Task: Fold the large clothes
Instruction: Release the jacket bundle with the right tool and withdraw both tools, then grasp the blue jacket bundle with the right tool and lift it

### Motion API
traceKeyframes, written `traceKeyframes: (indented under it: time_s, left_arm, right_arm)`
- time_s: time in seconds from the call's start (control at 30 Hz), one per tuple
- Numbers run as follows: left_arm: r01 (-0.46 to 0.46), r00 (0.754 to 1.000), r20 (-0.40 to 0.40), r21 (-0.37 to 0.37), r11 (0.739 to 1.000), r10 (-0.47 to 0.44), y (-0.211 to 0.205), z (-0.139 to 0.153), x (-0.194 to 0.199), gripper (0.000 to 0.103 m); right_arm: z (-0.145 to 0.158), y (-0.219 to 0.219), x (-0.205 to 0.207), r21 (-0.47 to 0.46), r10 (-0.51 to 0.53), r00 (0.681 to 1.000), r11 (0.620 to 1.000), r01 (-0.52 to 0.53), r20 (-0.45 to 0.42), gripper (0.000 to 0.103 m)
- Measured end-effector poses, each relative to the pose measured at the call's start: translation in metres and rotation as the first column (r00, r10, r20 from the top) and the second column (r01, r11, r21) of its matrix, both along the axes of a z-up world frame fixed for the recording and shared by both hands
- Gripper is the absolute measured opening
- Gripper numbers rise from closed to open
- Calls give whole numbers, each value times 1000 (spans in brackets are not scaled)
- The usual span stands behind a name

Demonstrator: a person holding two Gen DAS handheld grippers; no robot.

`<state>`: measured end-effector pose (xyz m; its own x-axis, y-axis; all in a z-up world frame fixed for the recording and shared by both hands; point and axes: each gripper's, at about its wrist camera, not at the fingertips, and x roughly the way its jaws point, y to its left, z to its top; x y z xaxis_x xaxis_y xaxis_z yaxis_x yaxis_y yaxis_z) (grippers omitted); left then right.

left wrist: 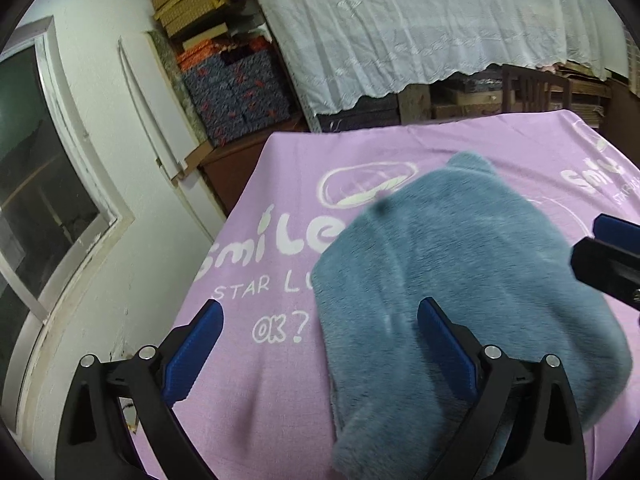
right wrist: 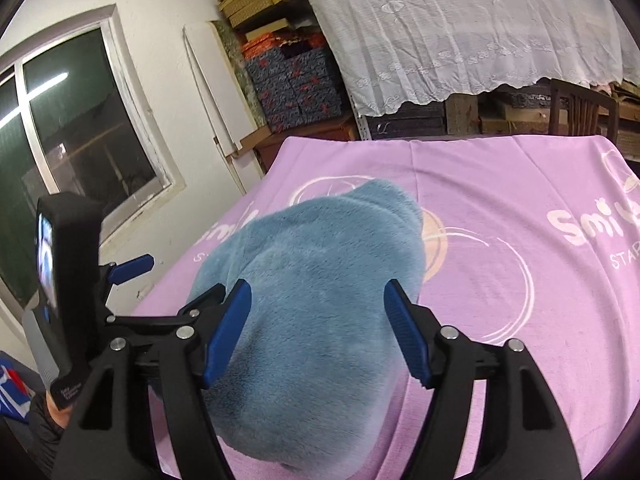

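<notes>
Cluttered storeroom w/ a lilac "Smile" blanket [right wrist: 500,184] spread as the work surface. Nearest the lens in the right wrist view, the right gripper [right wrist: 318,328] stands w/ jaws apart and nothing pinched; its blue pads [right wrist: 406,334] hang above the near end of the blue plush garment [right wrist: 320,264] without pressing it. The garment lies already bundled into a compact mound, long axis running from 6 o'clock up toward 12, a small ear-like tip at the far end. In the left wrist view the left gripper [left wrist: 320,344] is also wide open and empty; the garment [left wrist: 460,280] sits off its centre line toward 2 o'clock, only the one pad over the fur's edge. Judged from this, the right hand is the better placed for any next grab. Farther back: stacked patterned boxes [right wrist: 300,84], lace-draped shelving [right wrist: 460,32], dark window [right wrist: 80,120] at 9.
</notes>
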<state>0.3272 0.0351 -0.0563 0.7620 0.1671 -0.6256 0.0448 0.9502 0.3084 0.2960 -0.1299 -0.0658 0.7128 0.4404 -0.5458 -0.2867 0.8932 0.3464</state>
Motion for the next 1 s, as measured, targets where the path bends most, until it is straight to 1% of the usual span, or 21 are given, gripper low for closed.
traceKeyframes:
  time_s: [0.07,0.13,0.27,0.3,0.33,0.37,0.47,0.5,0.53,0.57,0.63,0.67,0.7,0.8,0.83,0.87,0.97,1.0]
  left_arm:
    - [9,1000,9,-4,1000,-9,1,3,-3,99]
    - [7,1000,1,-24,1000,-6,4,4,-3,99]
    - [-11,998,-58,-105,994,5,20,0,1,99]
    - [-9,997,-78,-146,989,-2,25,-1,1,99]
    - [-6,996,-89,-172,985,-10,28,-2,0,99]
    - [4,993,-114,-222,975,-30,31,-4,0,99]
    - [18,983,-167,-322,947,-76,39,-11,4,99]
    - [15,978,-189,-365,931,-90,43,-14,8,99]
    - [11,975,-201,-391,920,-97,45,-17,10,99]
    - [3,971,-216,-427,904,-105,48,-20,12,99]
    - [-19,957,-254,-530,848,-137,60,-26,19,99]
    - [-29,950,-269,-578,816,-157,66,-29,22,99]
    - [-44,941,-286,-636,770,-183,72,-33,25,99]
    - [-71,919,-312,-732,678,-240,80,-44,31,99]
    - [-75,915,-316,-744,664,-252,80,-46,32,99]
    - [-76,912,-319,-751,656,-259,80,-47,33,99]
    - [-76,904,-327,-756,650,-274,77,-51,34,99]
    - [-74,901,-327,-764,641,-285,76,-51,34,99]
  right_arm:
    - [1,-1,-2,-5,-2,1000,1000,2,1,67]
    - [1,-1,-5,-4,2,1000,1000,-2,-3,67]
    - [1,2,-14,-12,13,1000,1000,-14,-7,67]
    - [1,3,-16,-15,16,1000,1000,-17,-6,67]
    - [0,4,-17,-18,21,1000,1000,-21,-7,67]
    - [0,5,-19,-20,26,1000,999,-26,-8,67]
    - [-4,7,-22,-29,42,999,999,-42,-22,67]
    - [-6,6,-23,-29,44,999,999,-44,-27,68]
    - [-7,5,-24,-26,44,998,999,-45,-33,71]
    - [-7,4,-24,-19,43,998,999,-43,-38,72]
    - [-8,-4,-20,19,38,998,999,-37,-55,80]
    - [-9,-9,-19,46,38,997,998,-35,-66,81]
    - [-10,-14,-16,83,41,996,996,-34,-85,83]
    - [-20,-28,-6,193,59,986,981,-28,-154,88]
    - [-24,-33,-2,230,65,981,973,-22,-182,88]
    - [-28,-37,2,263,73,975,965,-16,-208,89]
    - [-45,-50,13,369,99,953,929,14,-287,89]
    - [-48,-52,14,388,104,948,921,21,-299,90]
